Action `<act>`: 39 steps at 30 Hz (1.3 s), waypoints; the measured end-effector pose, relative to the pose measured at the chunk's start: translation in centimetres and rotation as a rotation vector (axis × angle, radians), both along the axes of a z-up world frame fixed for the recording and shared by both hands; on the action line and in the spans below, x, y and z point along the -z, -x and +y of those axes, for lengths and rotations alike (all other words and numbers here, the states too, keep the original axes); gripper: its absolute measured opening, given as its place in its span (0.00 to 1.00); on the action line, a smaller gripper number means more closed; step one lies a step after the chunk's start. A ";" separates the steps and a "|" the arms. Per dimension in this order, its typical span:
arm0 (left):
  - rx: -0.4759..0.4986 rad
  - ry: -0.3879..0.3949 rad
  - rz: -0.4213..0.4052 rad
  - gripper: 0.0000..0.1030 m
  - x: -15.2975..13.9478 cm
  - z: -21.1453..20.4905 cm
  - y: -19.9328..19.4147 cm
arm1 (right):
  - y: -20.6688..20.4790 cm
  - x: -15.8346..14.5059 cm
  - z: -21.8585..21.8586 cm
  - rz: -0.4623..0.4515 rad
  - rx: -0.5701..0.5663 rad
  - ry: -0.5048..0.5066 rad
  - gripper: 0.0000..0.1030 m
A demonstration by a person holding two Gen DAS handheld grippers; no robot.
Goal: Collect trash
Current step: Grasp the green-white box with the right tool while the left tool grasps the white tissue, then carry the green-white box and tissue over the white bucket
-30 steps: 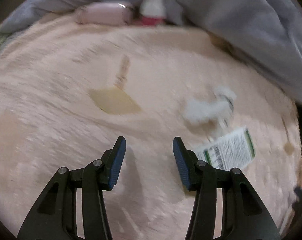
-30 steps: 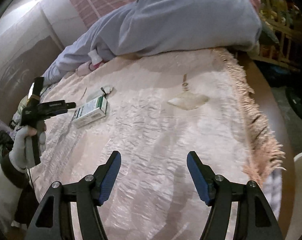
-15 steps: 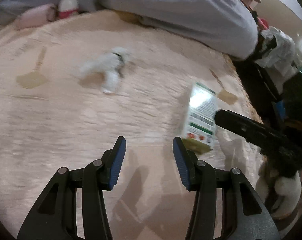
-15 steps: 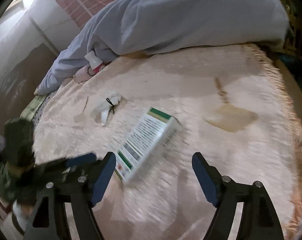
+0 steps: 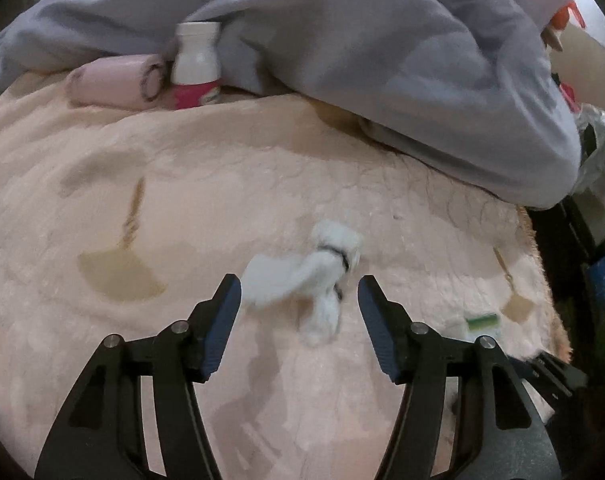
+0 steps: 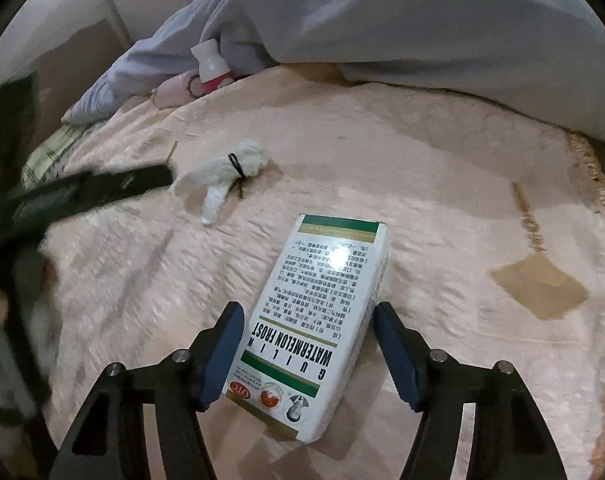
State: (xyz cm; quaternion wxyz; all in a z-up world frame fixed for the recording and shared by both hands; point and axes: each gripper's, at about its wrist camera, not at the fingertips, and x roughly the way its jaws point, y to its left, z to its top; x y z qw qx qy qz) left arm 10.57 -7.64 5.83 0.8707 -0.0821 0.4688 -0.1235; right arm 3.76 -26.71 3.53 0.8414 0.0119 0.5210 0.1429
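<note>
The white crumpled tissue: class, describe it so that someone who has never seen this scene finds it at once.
On the pink blanket, below the grey quilt, lies a printed box. Up and left of that box sits the tissue, crumpled white, the only thing with a thin black hair tie around its middle.

I'm looking steeply down from both wrist cameras, close over the pink bedspread [image 5: 206, 184]; both are sharing the white tissue wad [image 5: 302, 276] [image 6: 222, 180] mid-frame.

The left hand-held gripper [image 5: 298, 300], jaws just opening, hovers over a crumpled white tissue [image 5: 302, 276] on the pink bedspread [image 5: 222, 184].
</note>
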 end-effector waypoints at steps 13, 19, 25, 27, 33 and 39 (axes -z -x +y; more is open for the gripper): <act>0.054 0.059 0.085 0.15 1.2 -2.8 1.5 | 3.2 -0.9 -4.1 -0.023 0.045 -0.133 0.62; 0.083 0.045 0.051 0.15 -1.3 -4.6 7.6 | 5.8 -2.3 -4.8 -0.052 0.054 -0.137 0.62; 0.121 0.023 0.010 0.15 -3.1 -7.4 12.0 | 8.5 -3.2 -6.1 -0.064 0.085 -0.134 0.62; 0.125 0.022 0.001 0.15 -3.5 -8.2 13.2 | 9.3 -3.7 -6.7 -0.072 0.100 -0.136 0.62; 0.140 0.007 -0.037 0.15 -4.5 -10.4 15.7 | 11.5 -5.2 -8.3 -0.098 0.119 -0.123 0.62; 0.172 -0.005 -0.061 0.15 -5.2 -12.7 17.7 | 13.8 -6.0 -10.3 -0.118 0.142 -0.117 0.62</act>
